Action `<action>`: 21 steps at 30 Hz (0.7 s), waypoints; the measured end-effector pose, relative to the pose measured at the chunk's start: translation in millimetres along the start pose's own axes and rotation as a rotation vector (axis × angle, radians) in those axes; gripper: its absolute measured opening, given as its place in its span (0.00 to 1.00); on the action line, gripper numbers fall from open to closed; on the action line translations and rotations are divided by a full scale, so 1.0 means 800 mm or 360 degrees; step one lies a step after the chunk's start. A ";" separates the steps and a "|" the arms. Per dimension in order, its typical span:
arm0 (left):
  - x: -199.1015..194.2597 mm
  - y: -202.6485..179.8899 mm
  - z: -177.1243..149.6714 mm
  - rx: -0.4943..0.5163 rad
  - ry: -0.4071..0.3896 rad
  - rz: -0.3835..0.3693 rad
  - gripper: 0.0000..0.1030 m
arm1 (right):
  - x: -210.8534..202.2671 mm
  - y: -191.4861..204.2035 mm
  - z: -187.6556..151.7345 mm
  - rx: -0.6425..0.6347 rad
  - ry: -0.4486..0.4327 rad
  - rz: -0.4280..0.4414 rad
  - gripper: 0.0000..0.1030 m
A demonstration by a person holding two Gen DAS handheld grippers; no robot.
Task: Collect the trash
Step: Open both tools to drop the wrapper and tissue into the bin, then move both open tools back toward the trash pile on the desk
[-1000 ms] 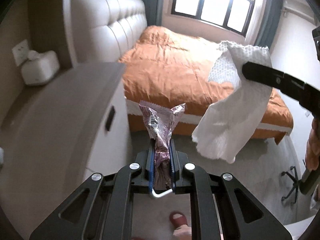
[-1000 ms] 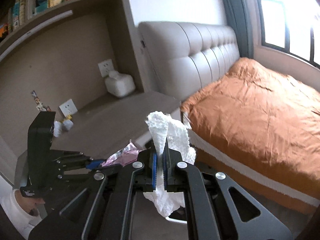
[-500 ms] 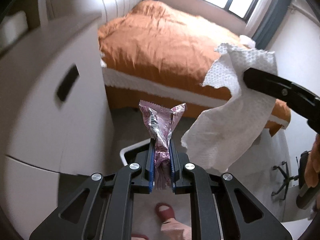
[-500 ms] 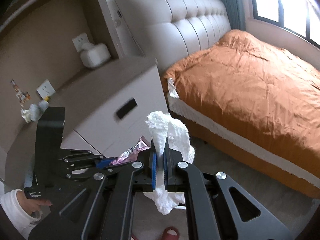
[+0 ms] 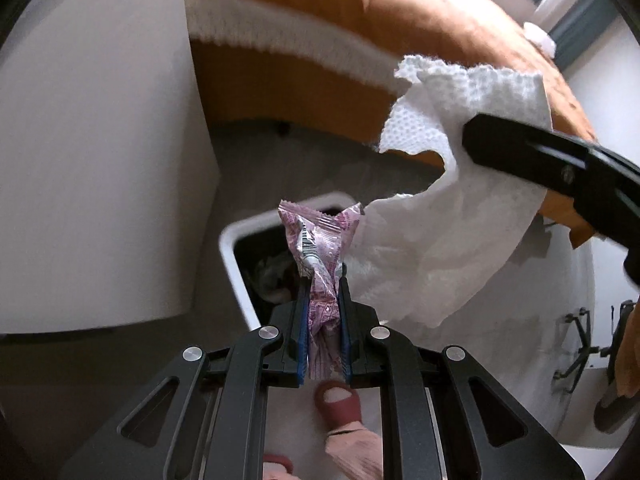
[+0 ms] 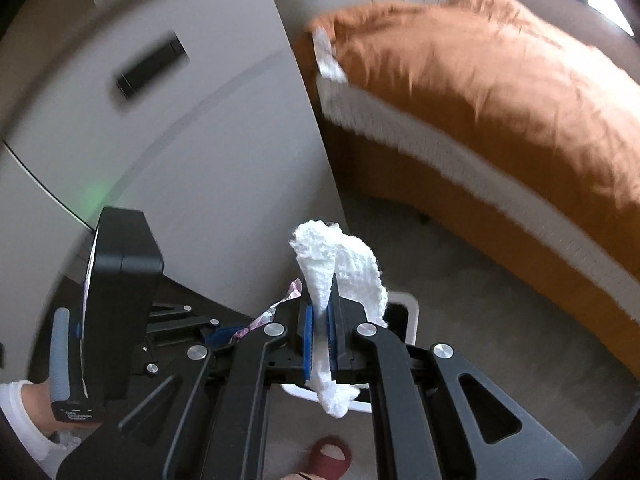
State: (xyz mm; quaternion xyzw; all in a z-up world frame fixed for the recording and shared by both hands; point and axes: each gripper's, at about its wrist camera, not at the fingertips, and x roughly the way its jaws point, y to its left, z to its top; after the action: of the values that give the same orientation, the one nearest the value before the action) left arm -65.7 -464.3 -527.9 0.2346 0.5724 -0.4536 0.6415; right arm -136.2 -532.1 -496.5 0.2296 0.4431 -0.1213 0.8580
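Note:
My left gripper [image 5: 323,280] is shut on a crumpled pink snack wrapper [image 5: 320,240] and holds it above a white trash bin [image 5: 236,264] on the floor; the bin's dark inside holds some trash. My right gripper [image 6: 320,292] is shut on a white paper towel [image 6: 344,268]. In the left wrist view the towel [image 5: 448,232] hangs from the right gripper's black finger [image 5: 540,152] just right of the wrapper. In the right wrist view the bin's rim [image 6: 412,312] shows behind the fingers, and the wrapper [image 6: 276,308] peeks out at left.
A white cabinet [image 5: 100,140] with a drawer slot [image 6: 152,64] stands at left. An orange-covered bed [image 6: 500,92] fills the upper right. A foot in a red slipper [image 5: 340,400] stands on the grey floor below the grippers. A chair base [image 5: 580,344] is at far right.
Both grippers have tilted down and lowered from the cabinet top toward the floor. The trash bin has come into view under the wrapper. Both still hold their items.

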 end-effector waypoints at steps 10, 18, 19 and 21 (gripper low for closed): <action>0.120 0.038 -0.020 -0.0203 0.0111 -0.0061 0.95 | 0.139 -0.059 -0.062 0.0087 0.0269 -0.0071 0.96; 0.100 0.045 -0.030 -0.0199 0.0129 -0.0040 0.95 | 0.128 -0.040 -0.059 0.0033 0.0275 -0.0116 0.96; 0.090 0.044 -0.028 -0.0197 0.0115 -0.0028 0.95 | 0.120 -0.037 -0.056 0.0027 0.0274 -0.0114 0.96; 0.072 0.045 -0.030 -0.0183 0.0090 -0.0017 0.95 | 0.098 -0.028 -0.044 0.0012 0.0251 -0.0117 0.96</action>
State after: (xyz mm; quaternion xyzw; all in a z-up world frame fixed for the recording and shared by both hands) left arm -51.4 -445.5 -595.9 0.2070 0.6166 -0.4167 0.6351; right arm -124.3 -534.0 -584.6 0.2253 0.5171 -0.1359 0.8145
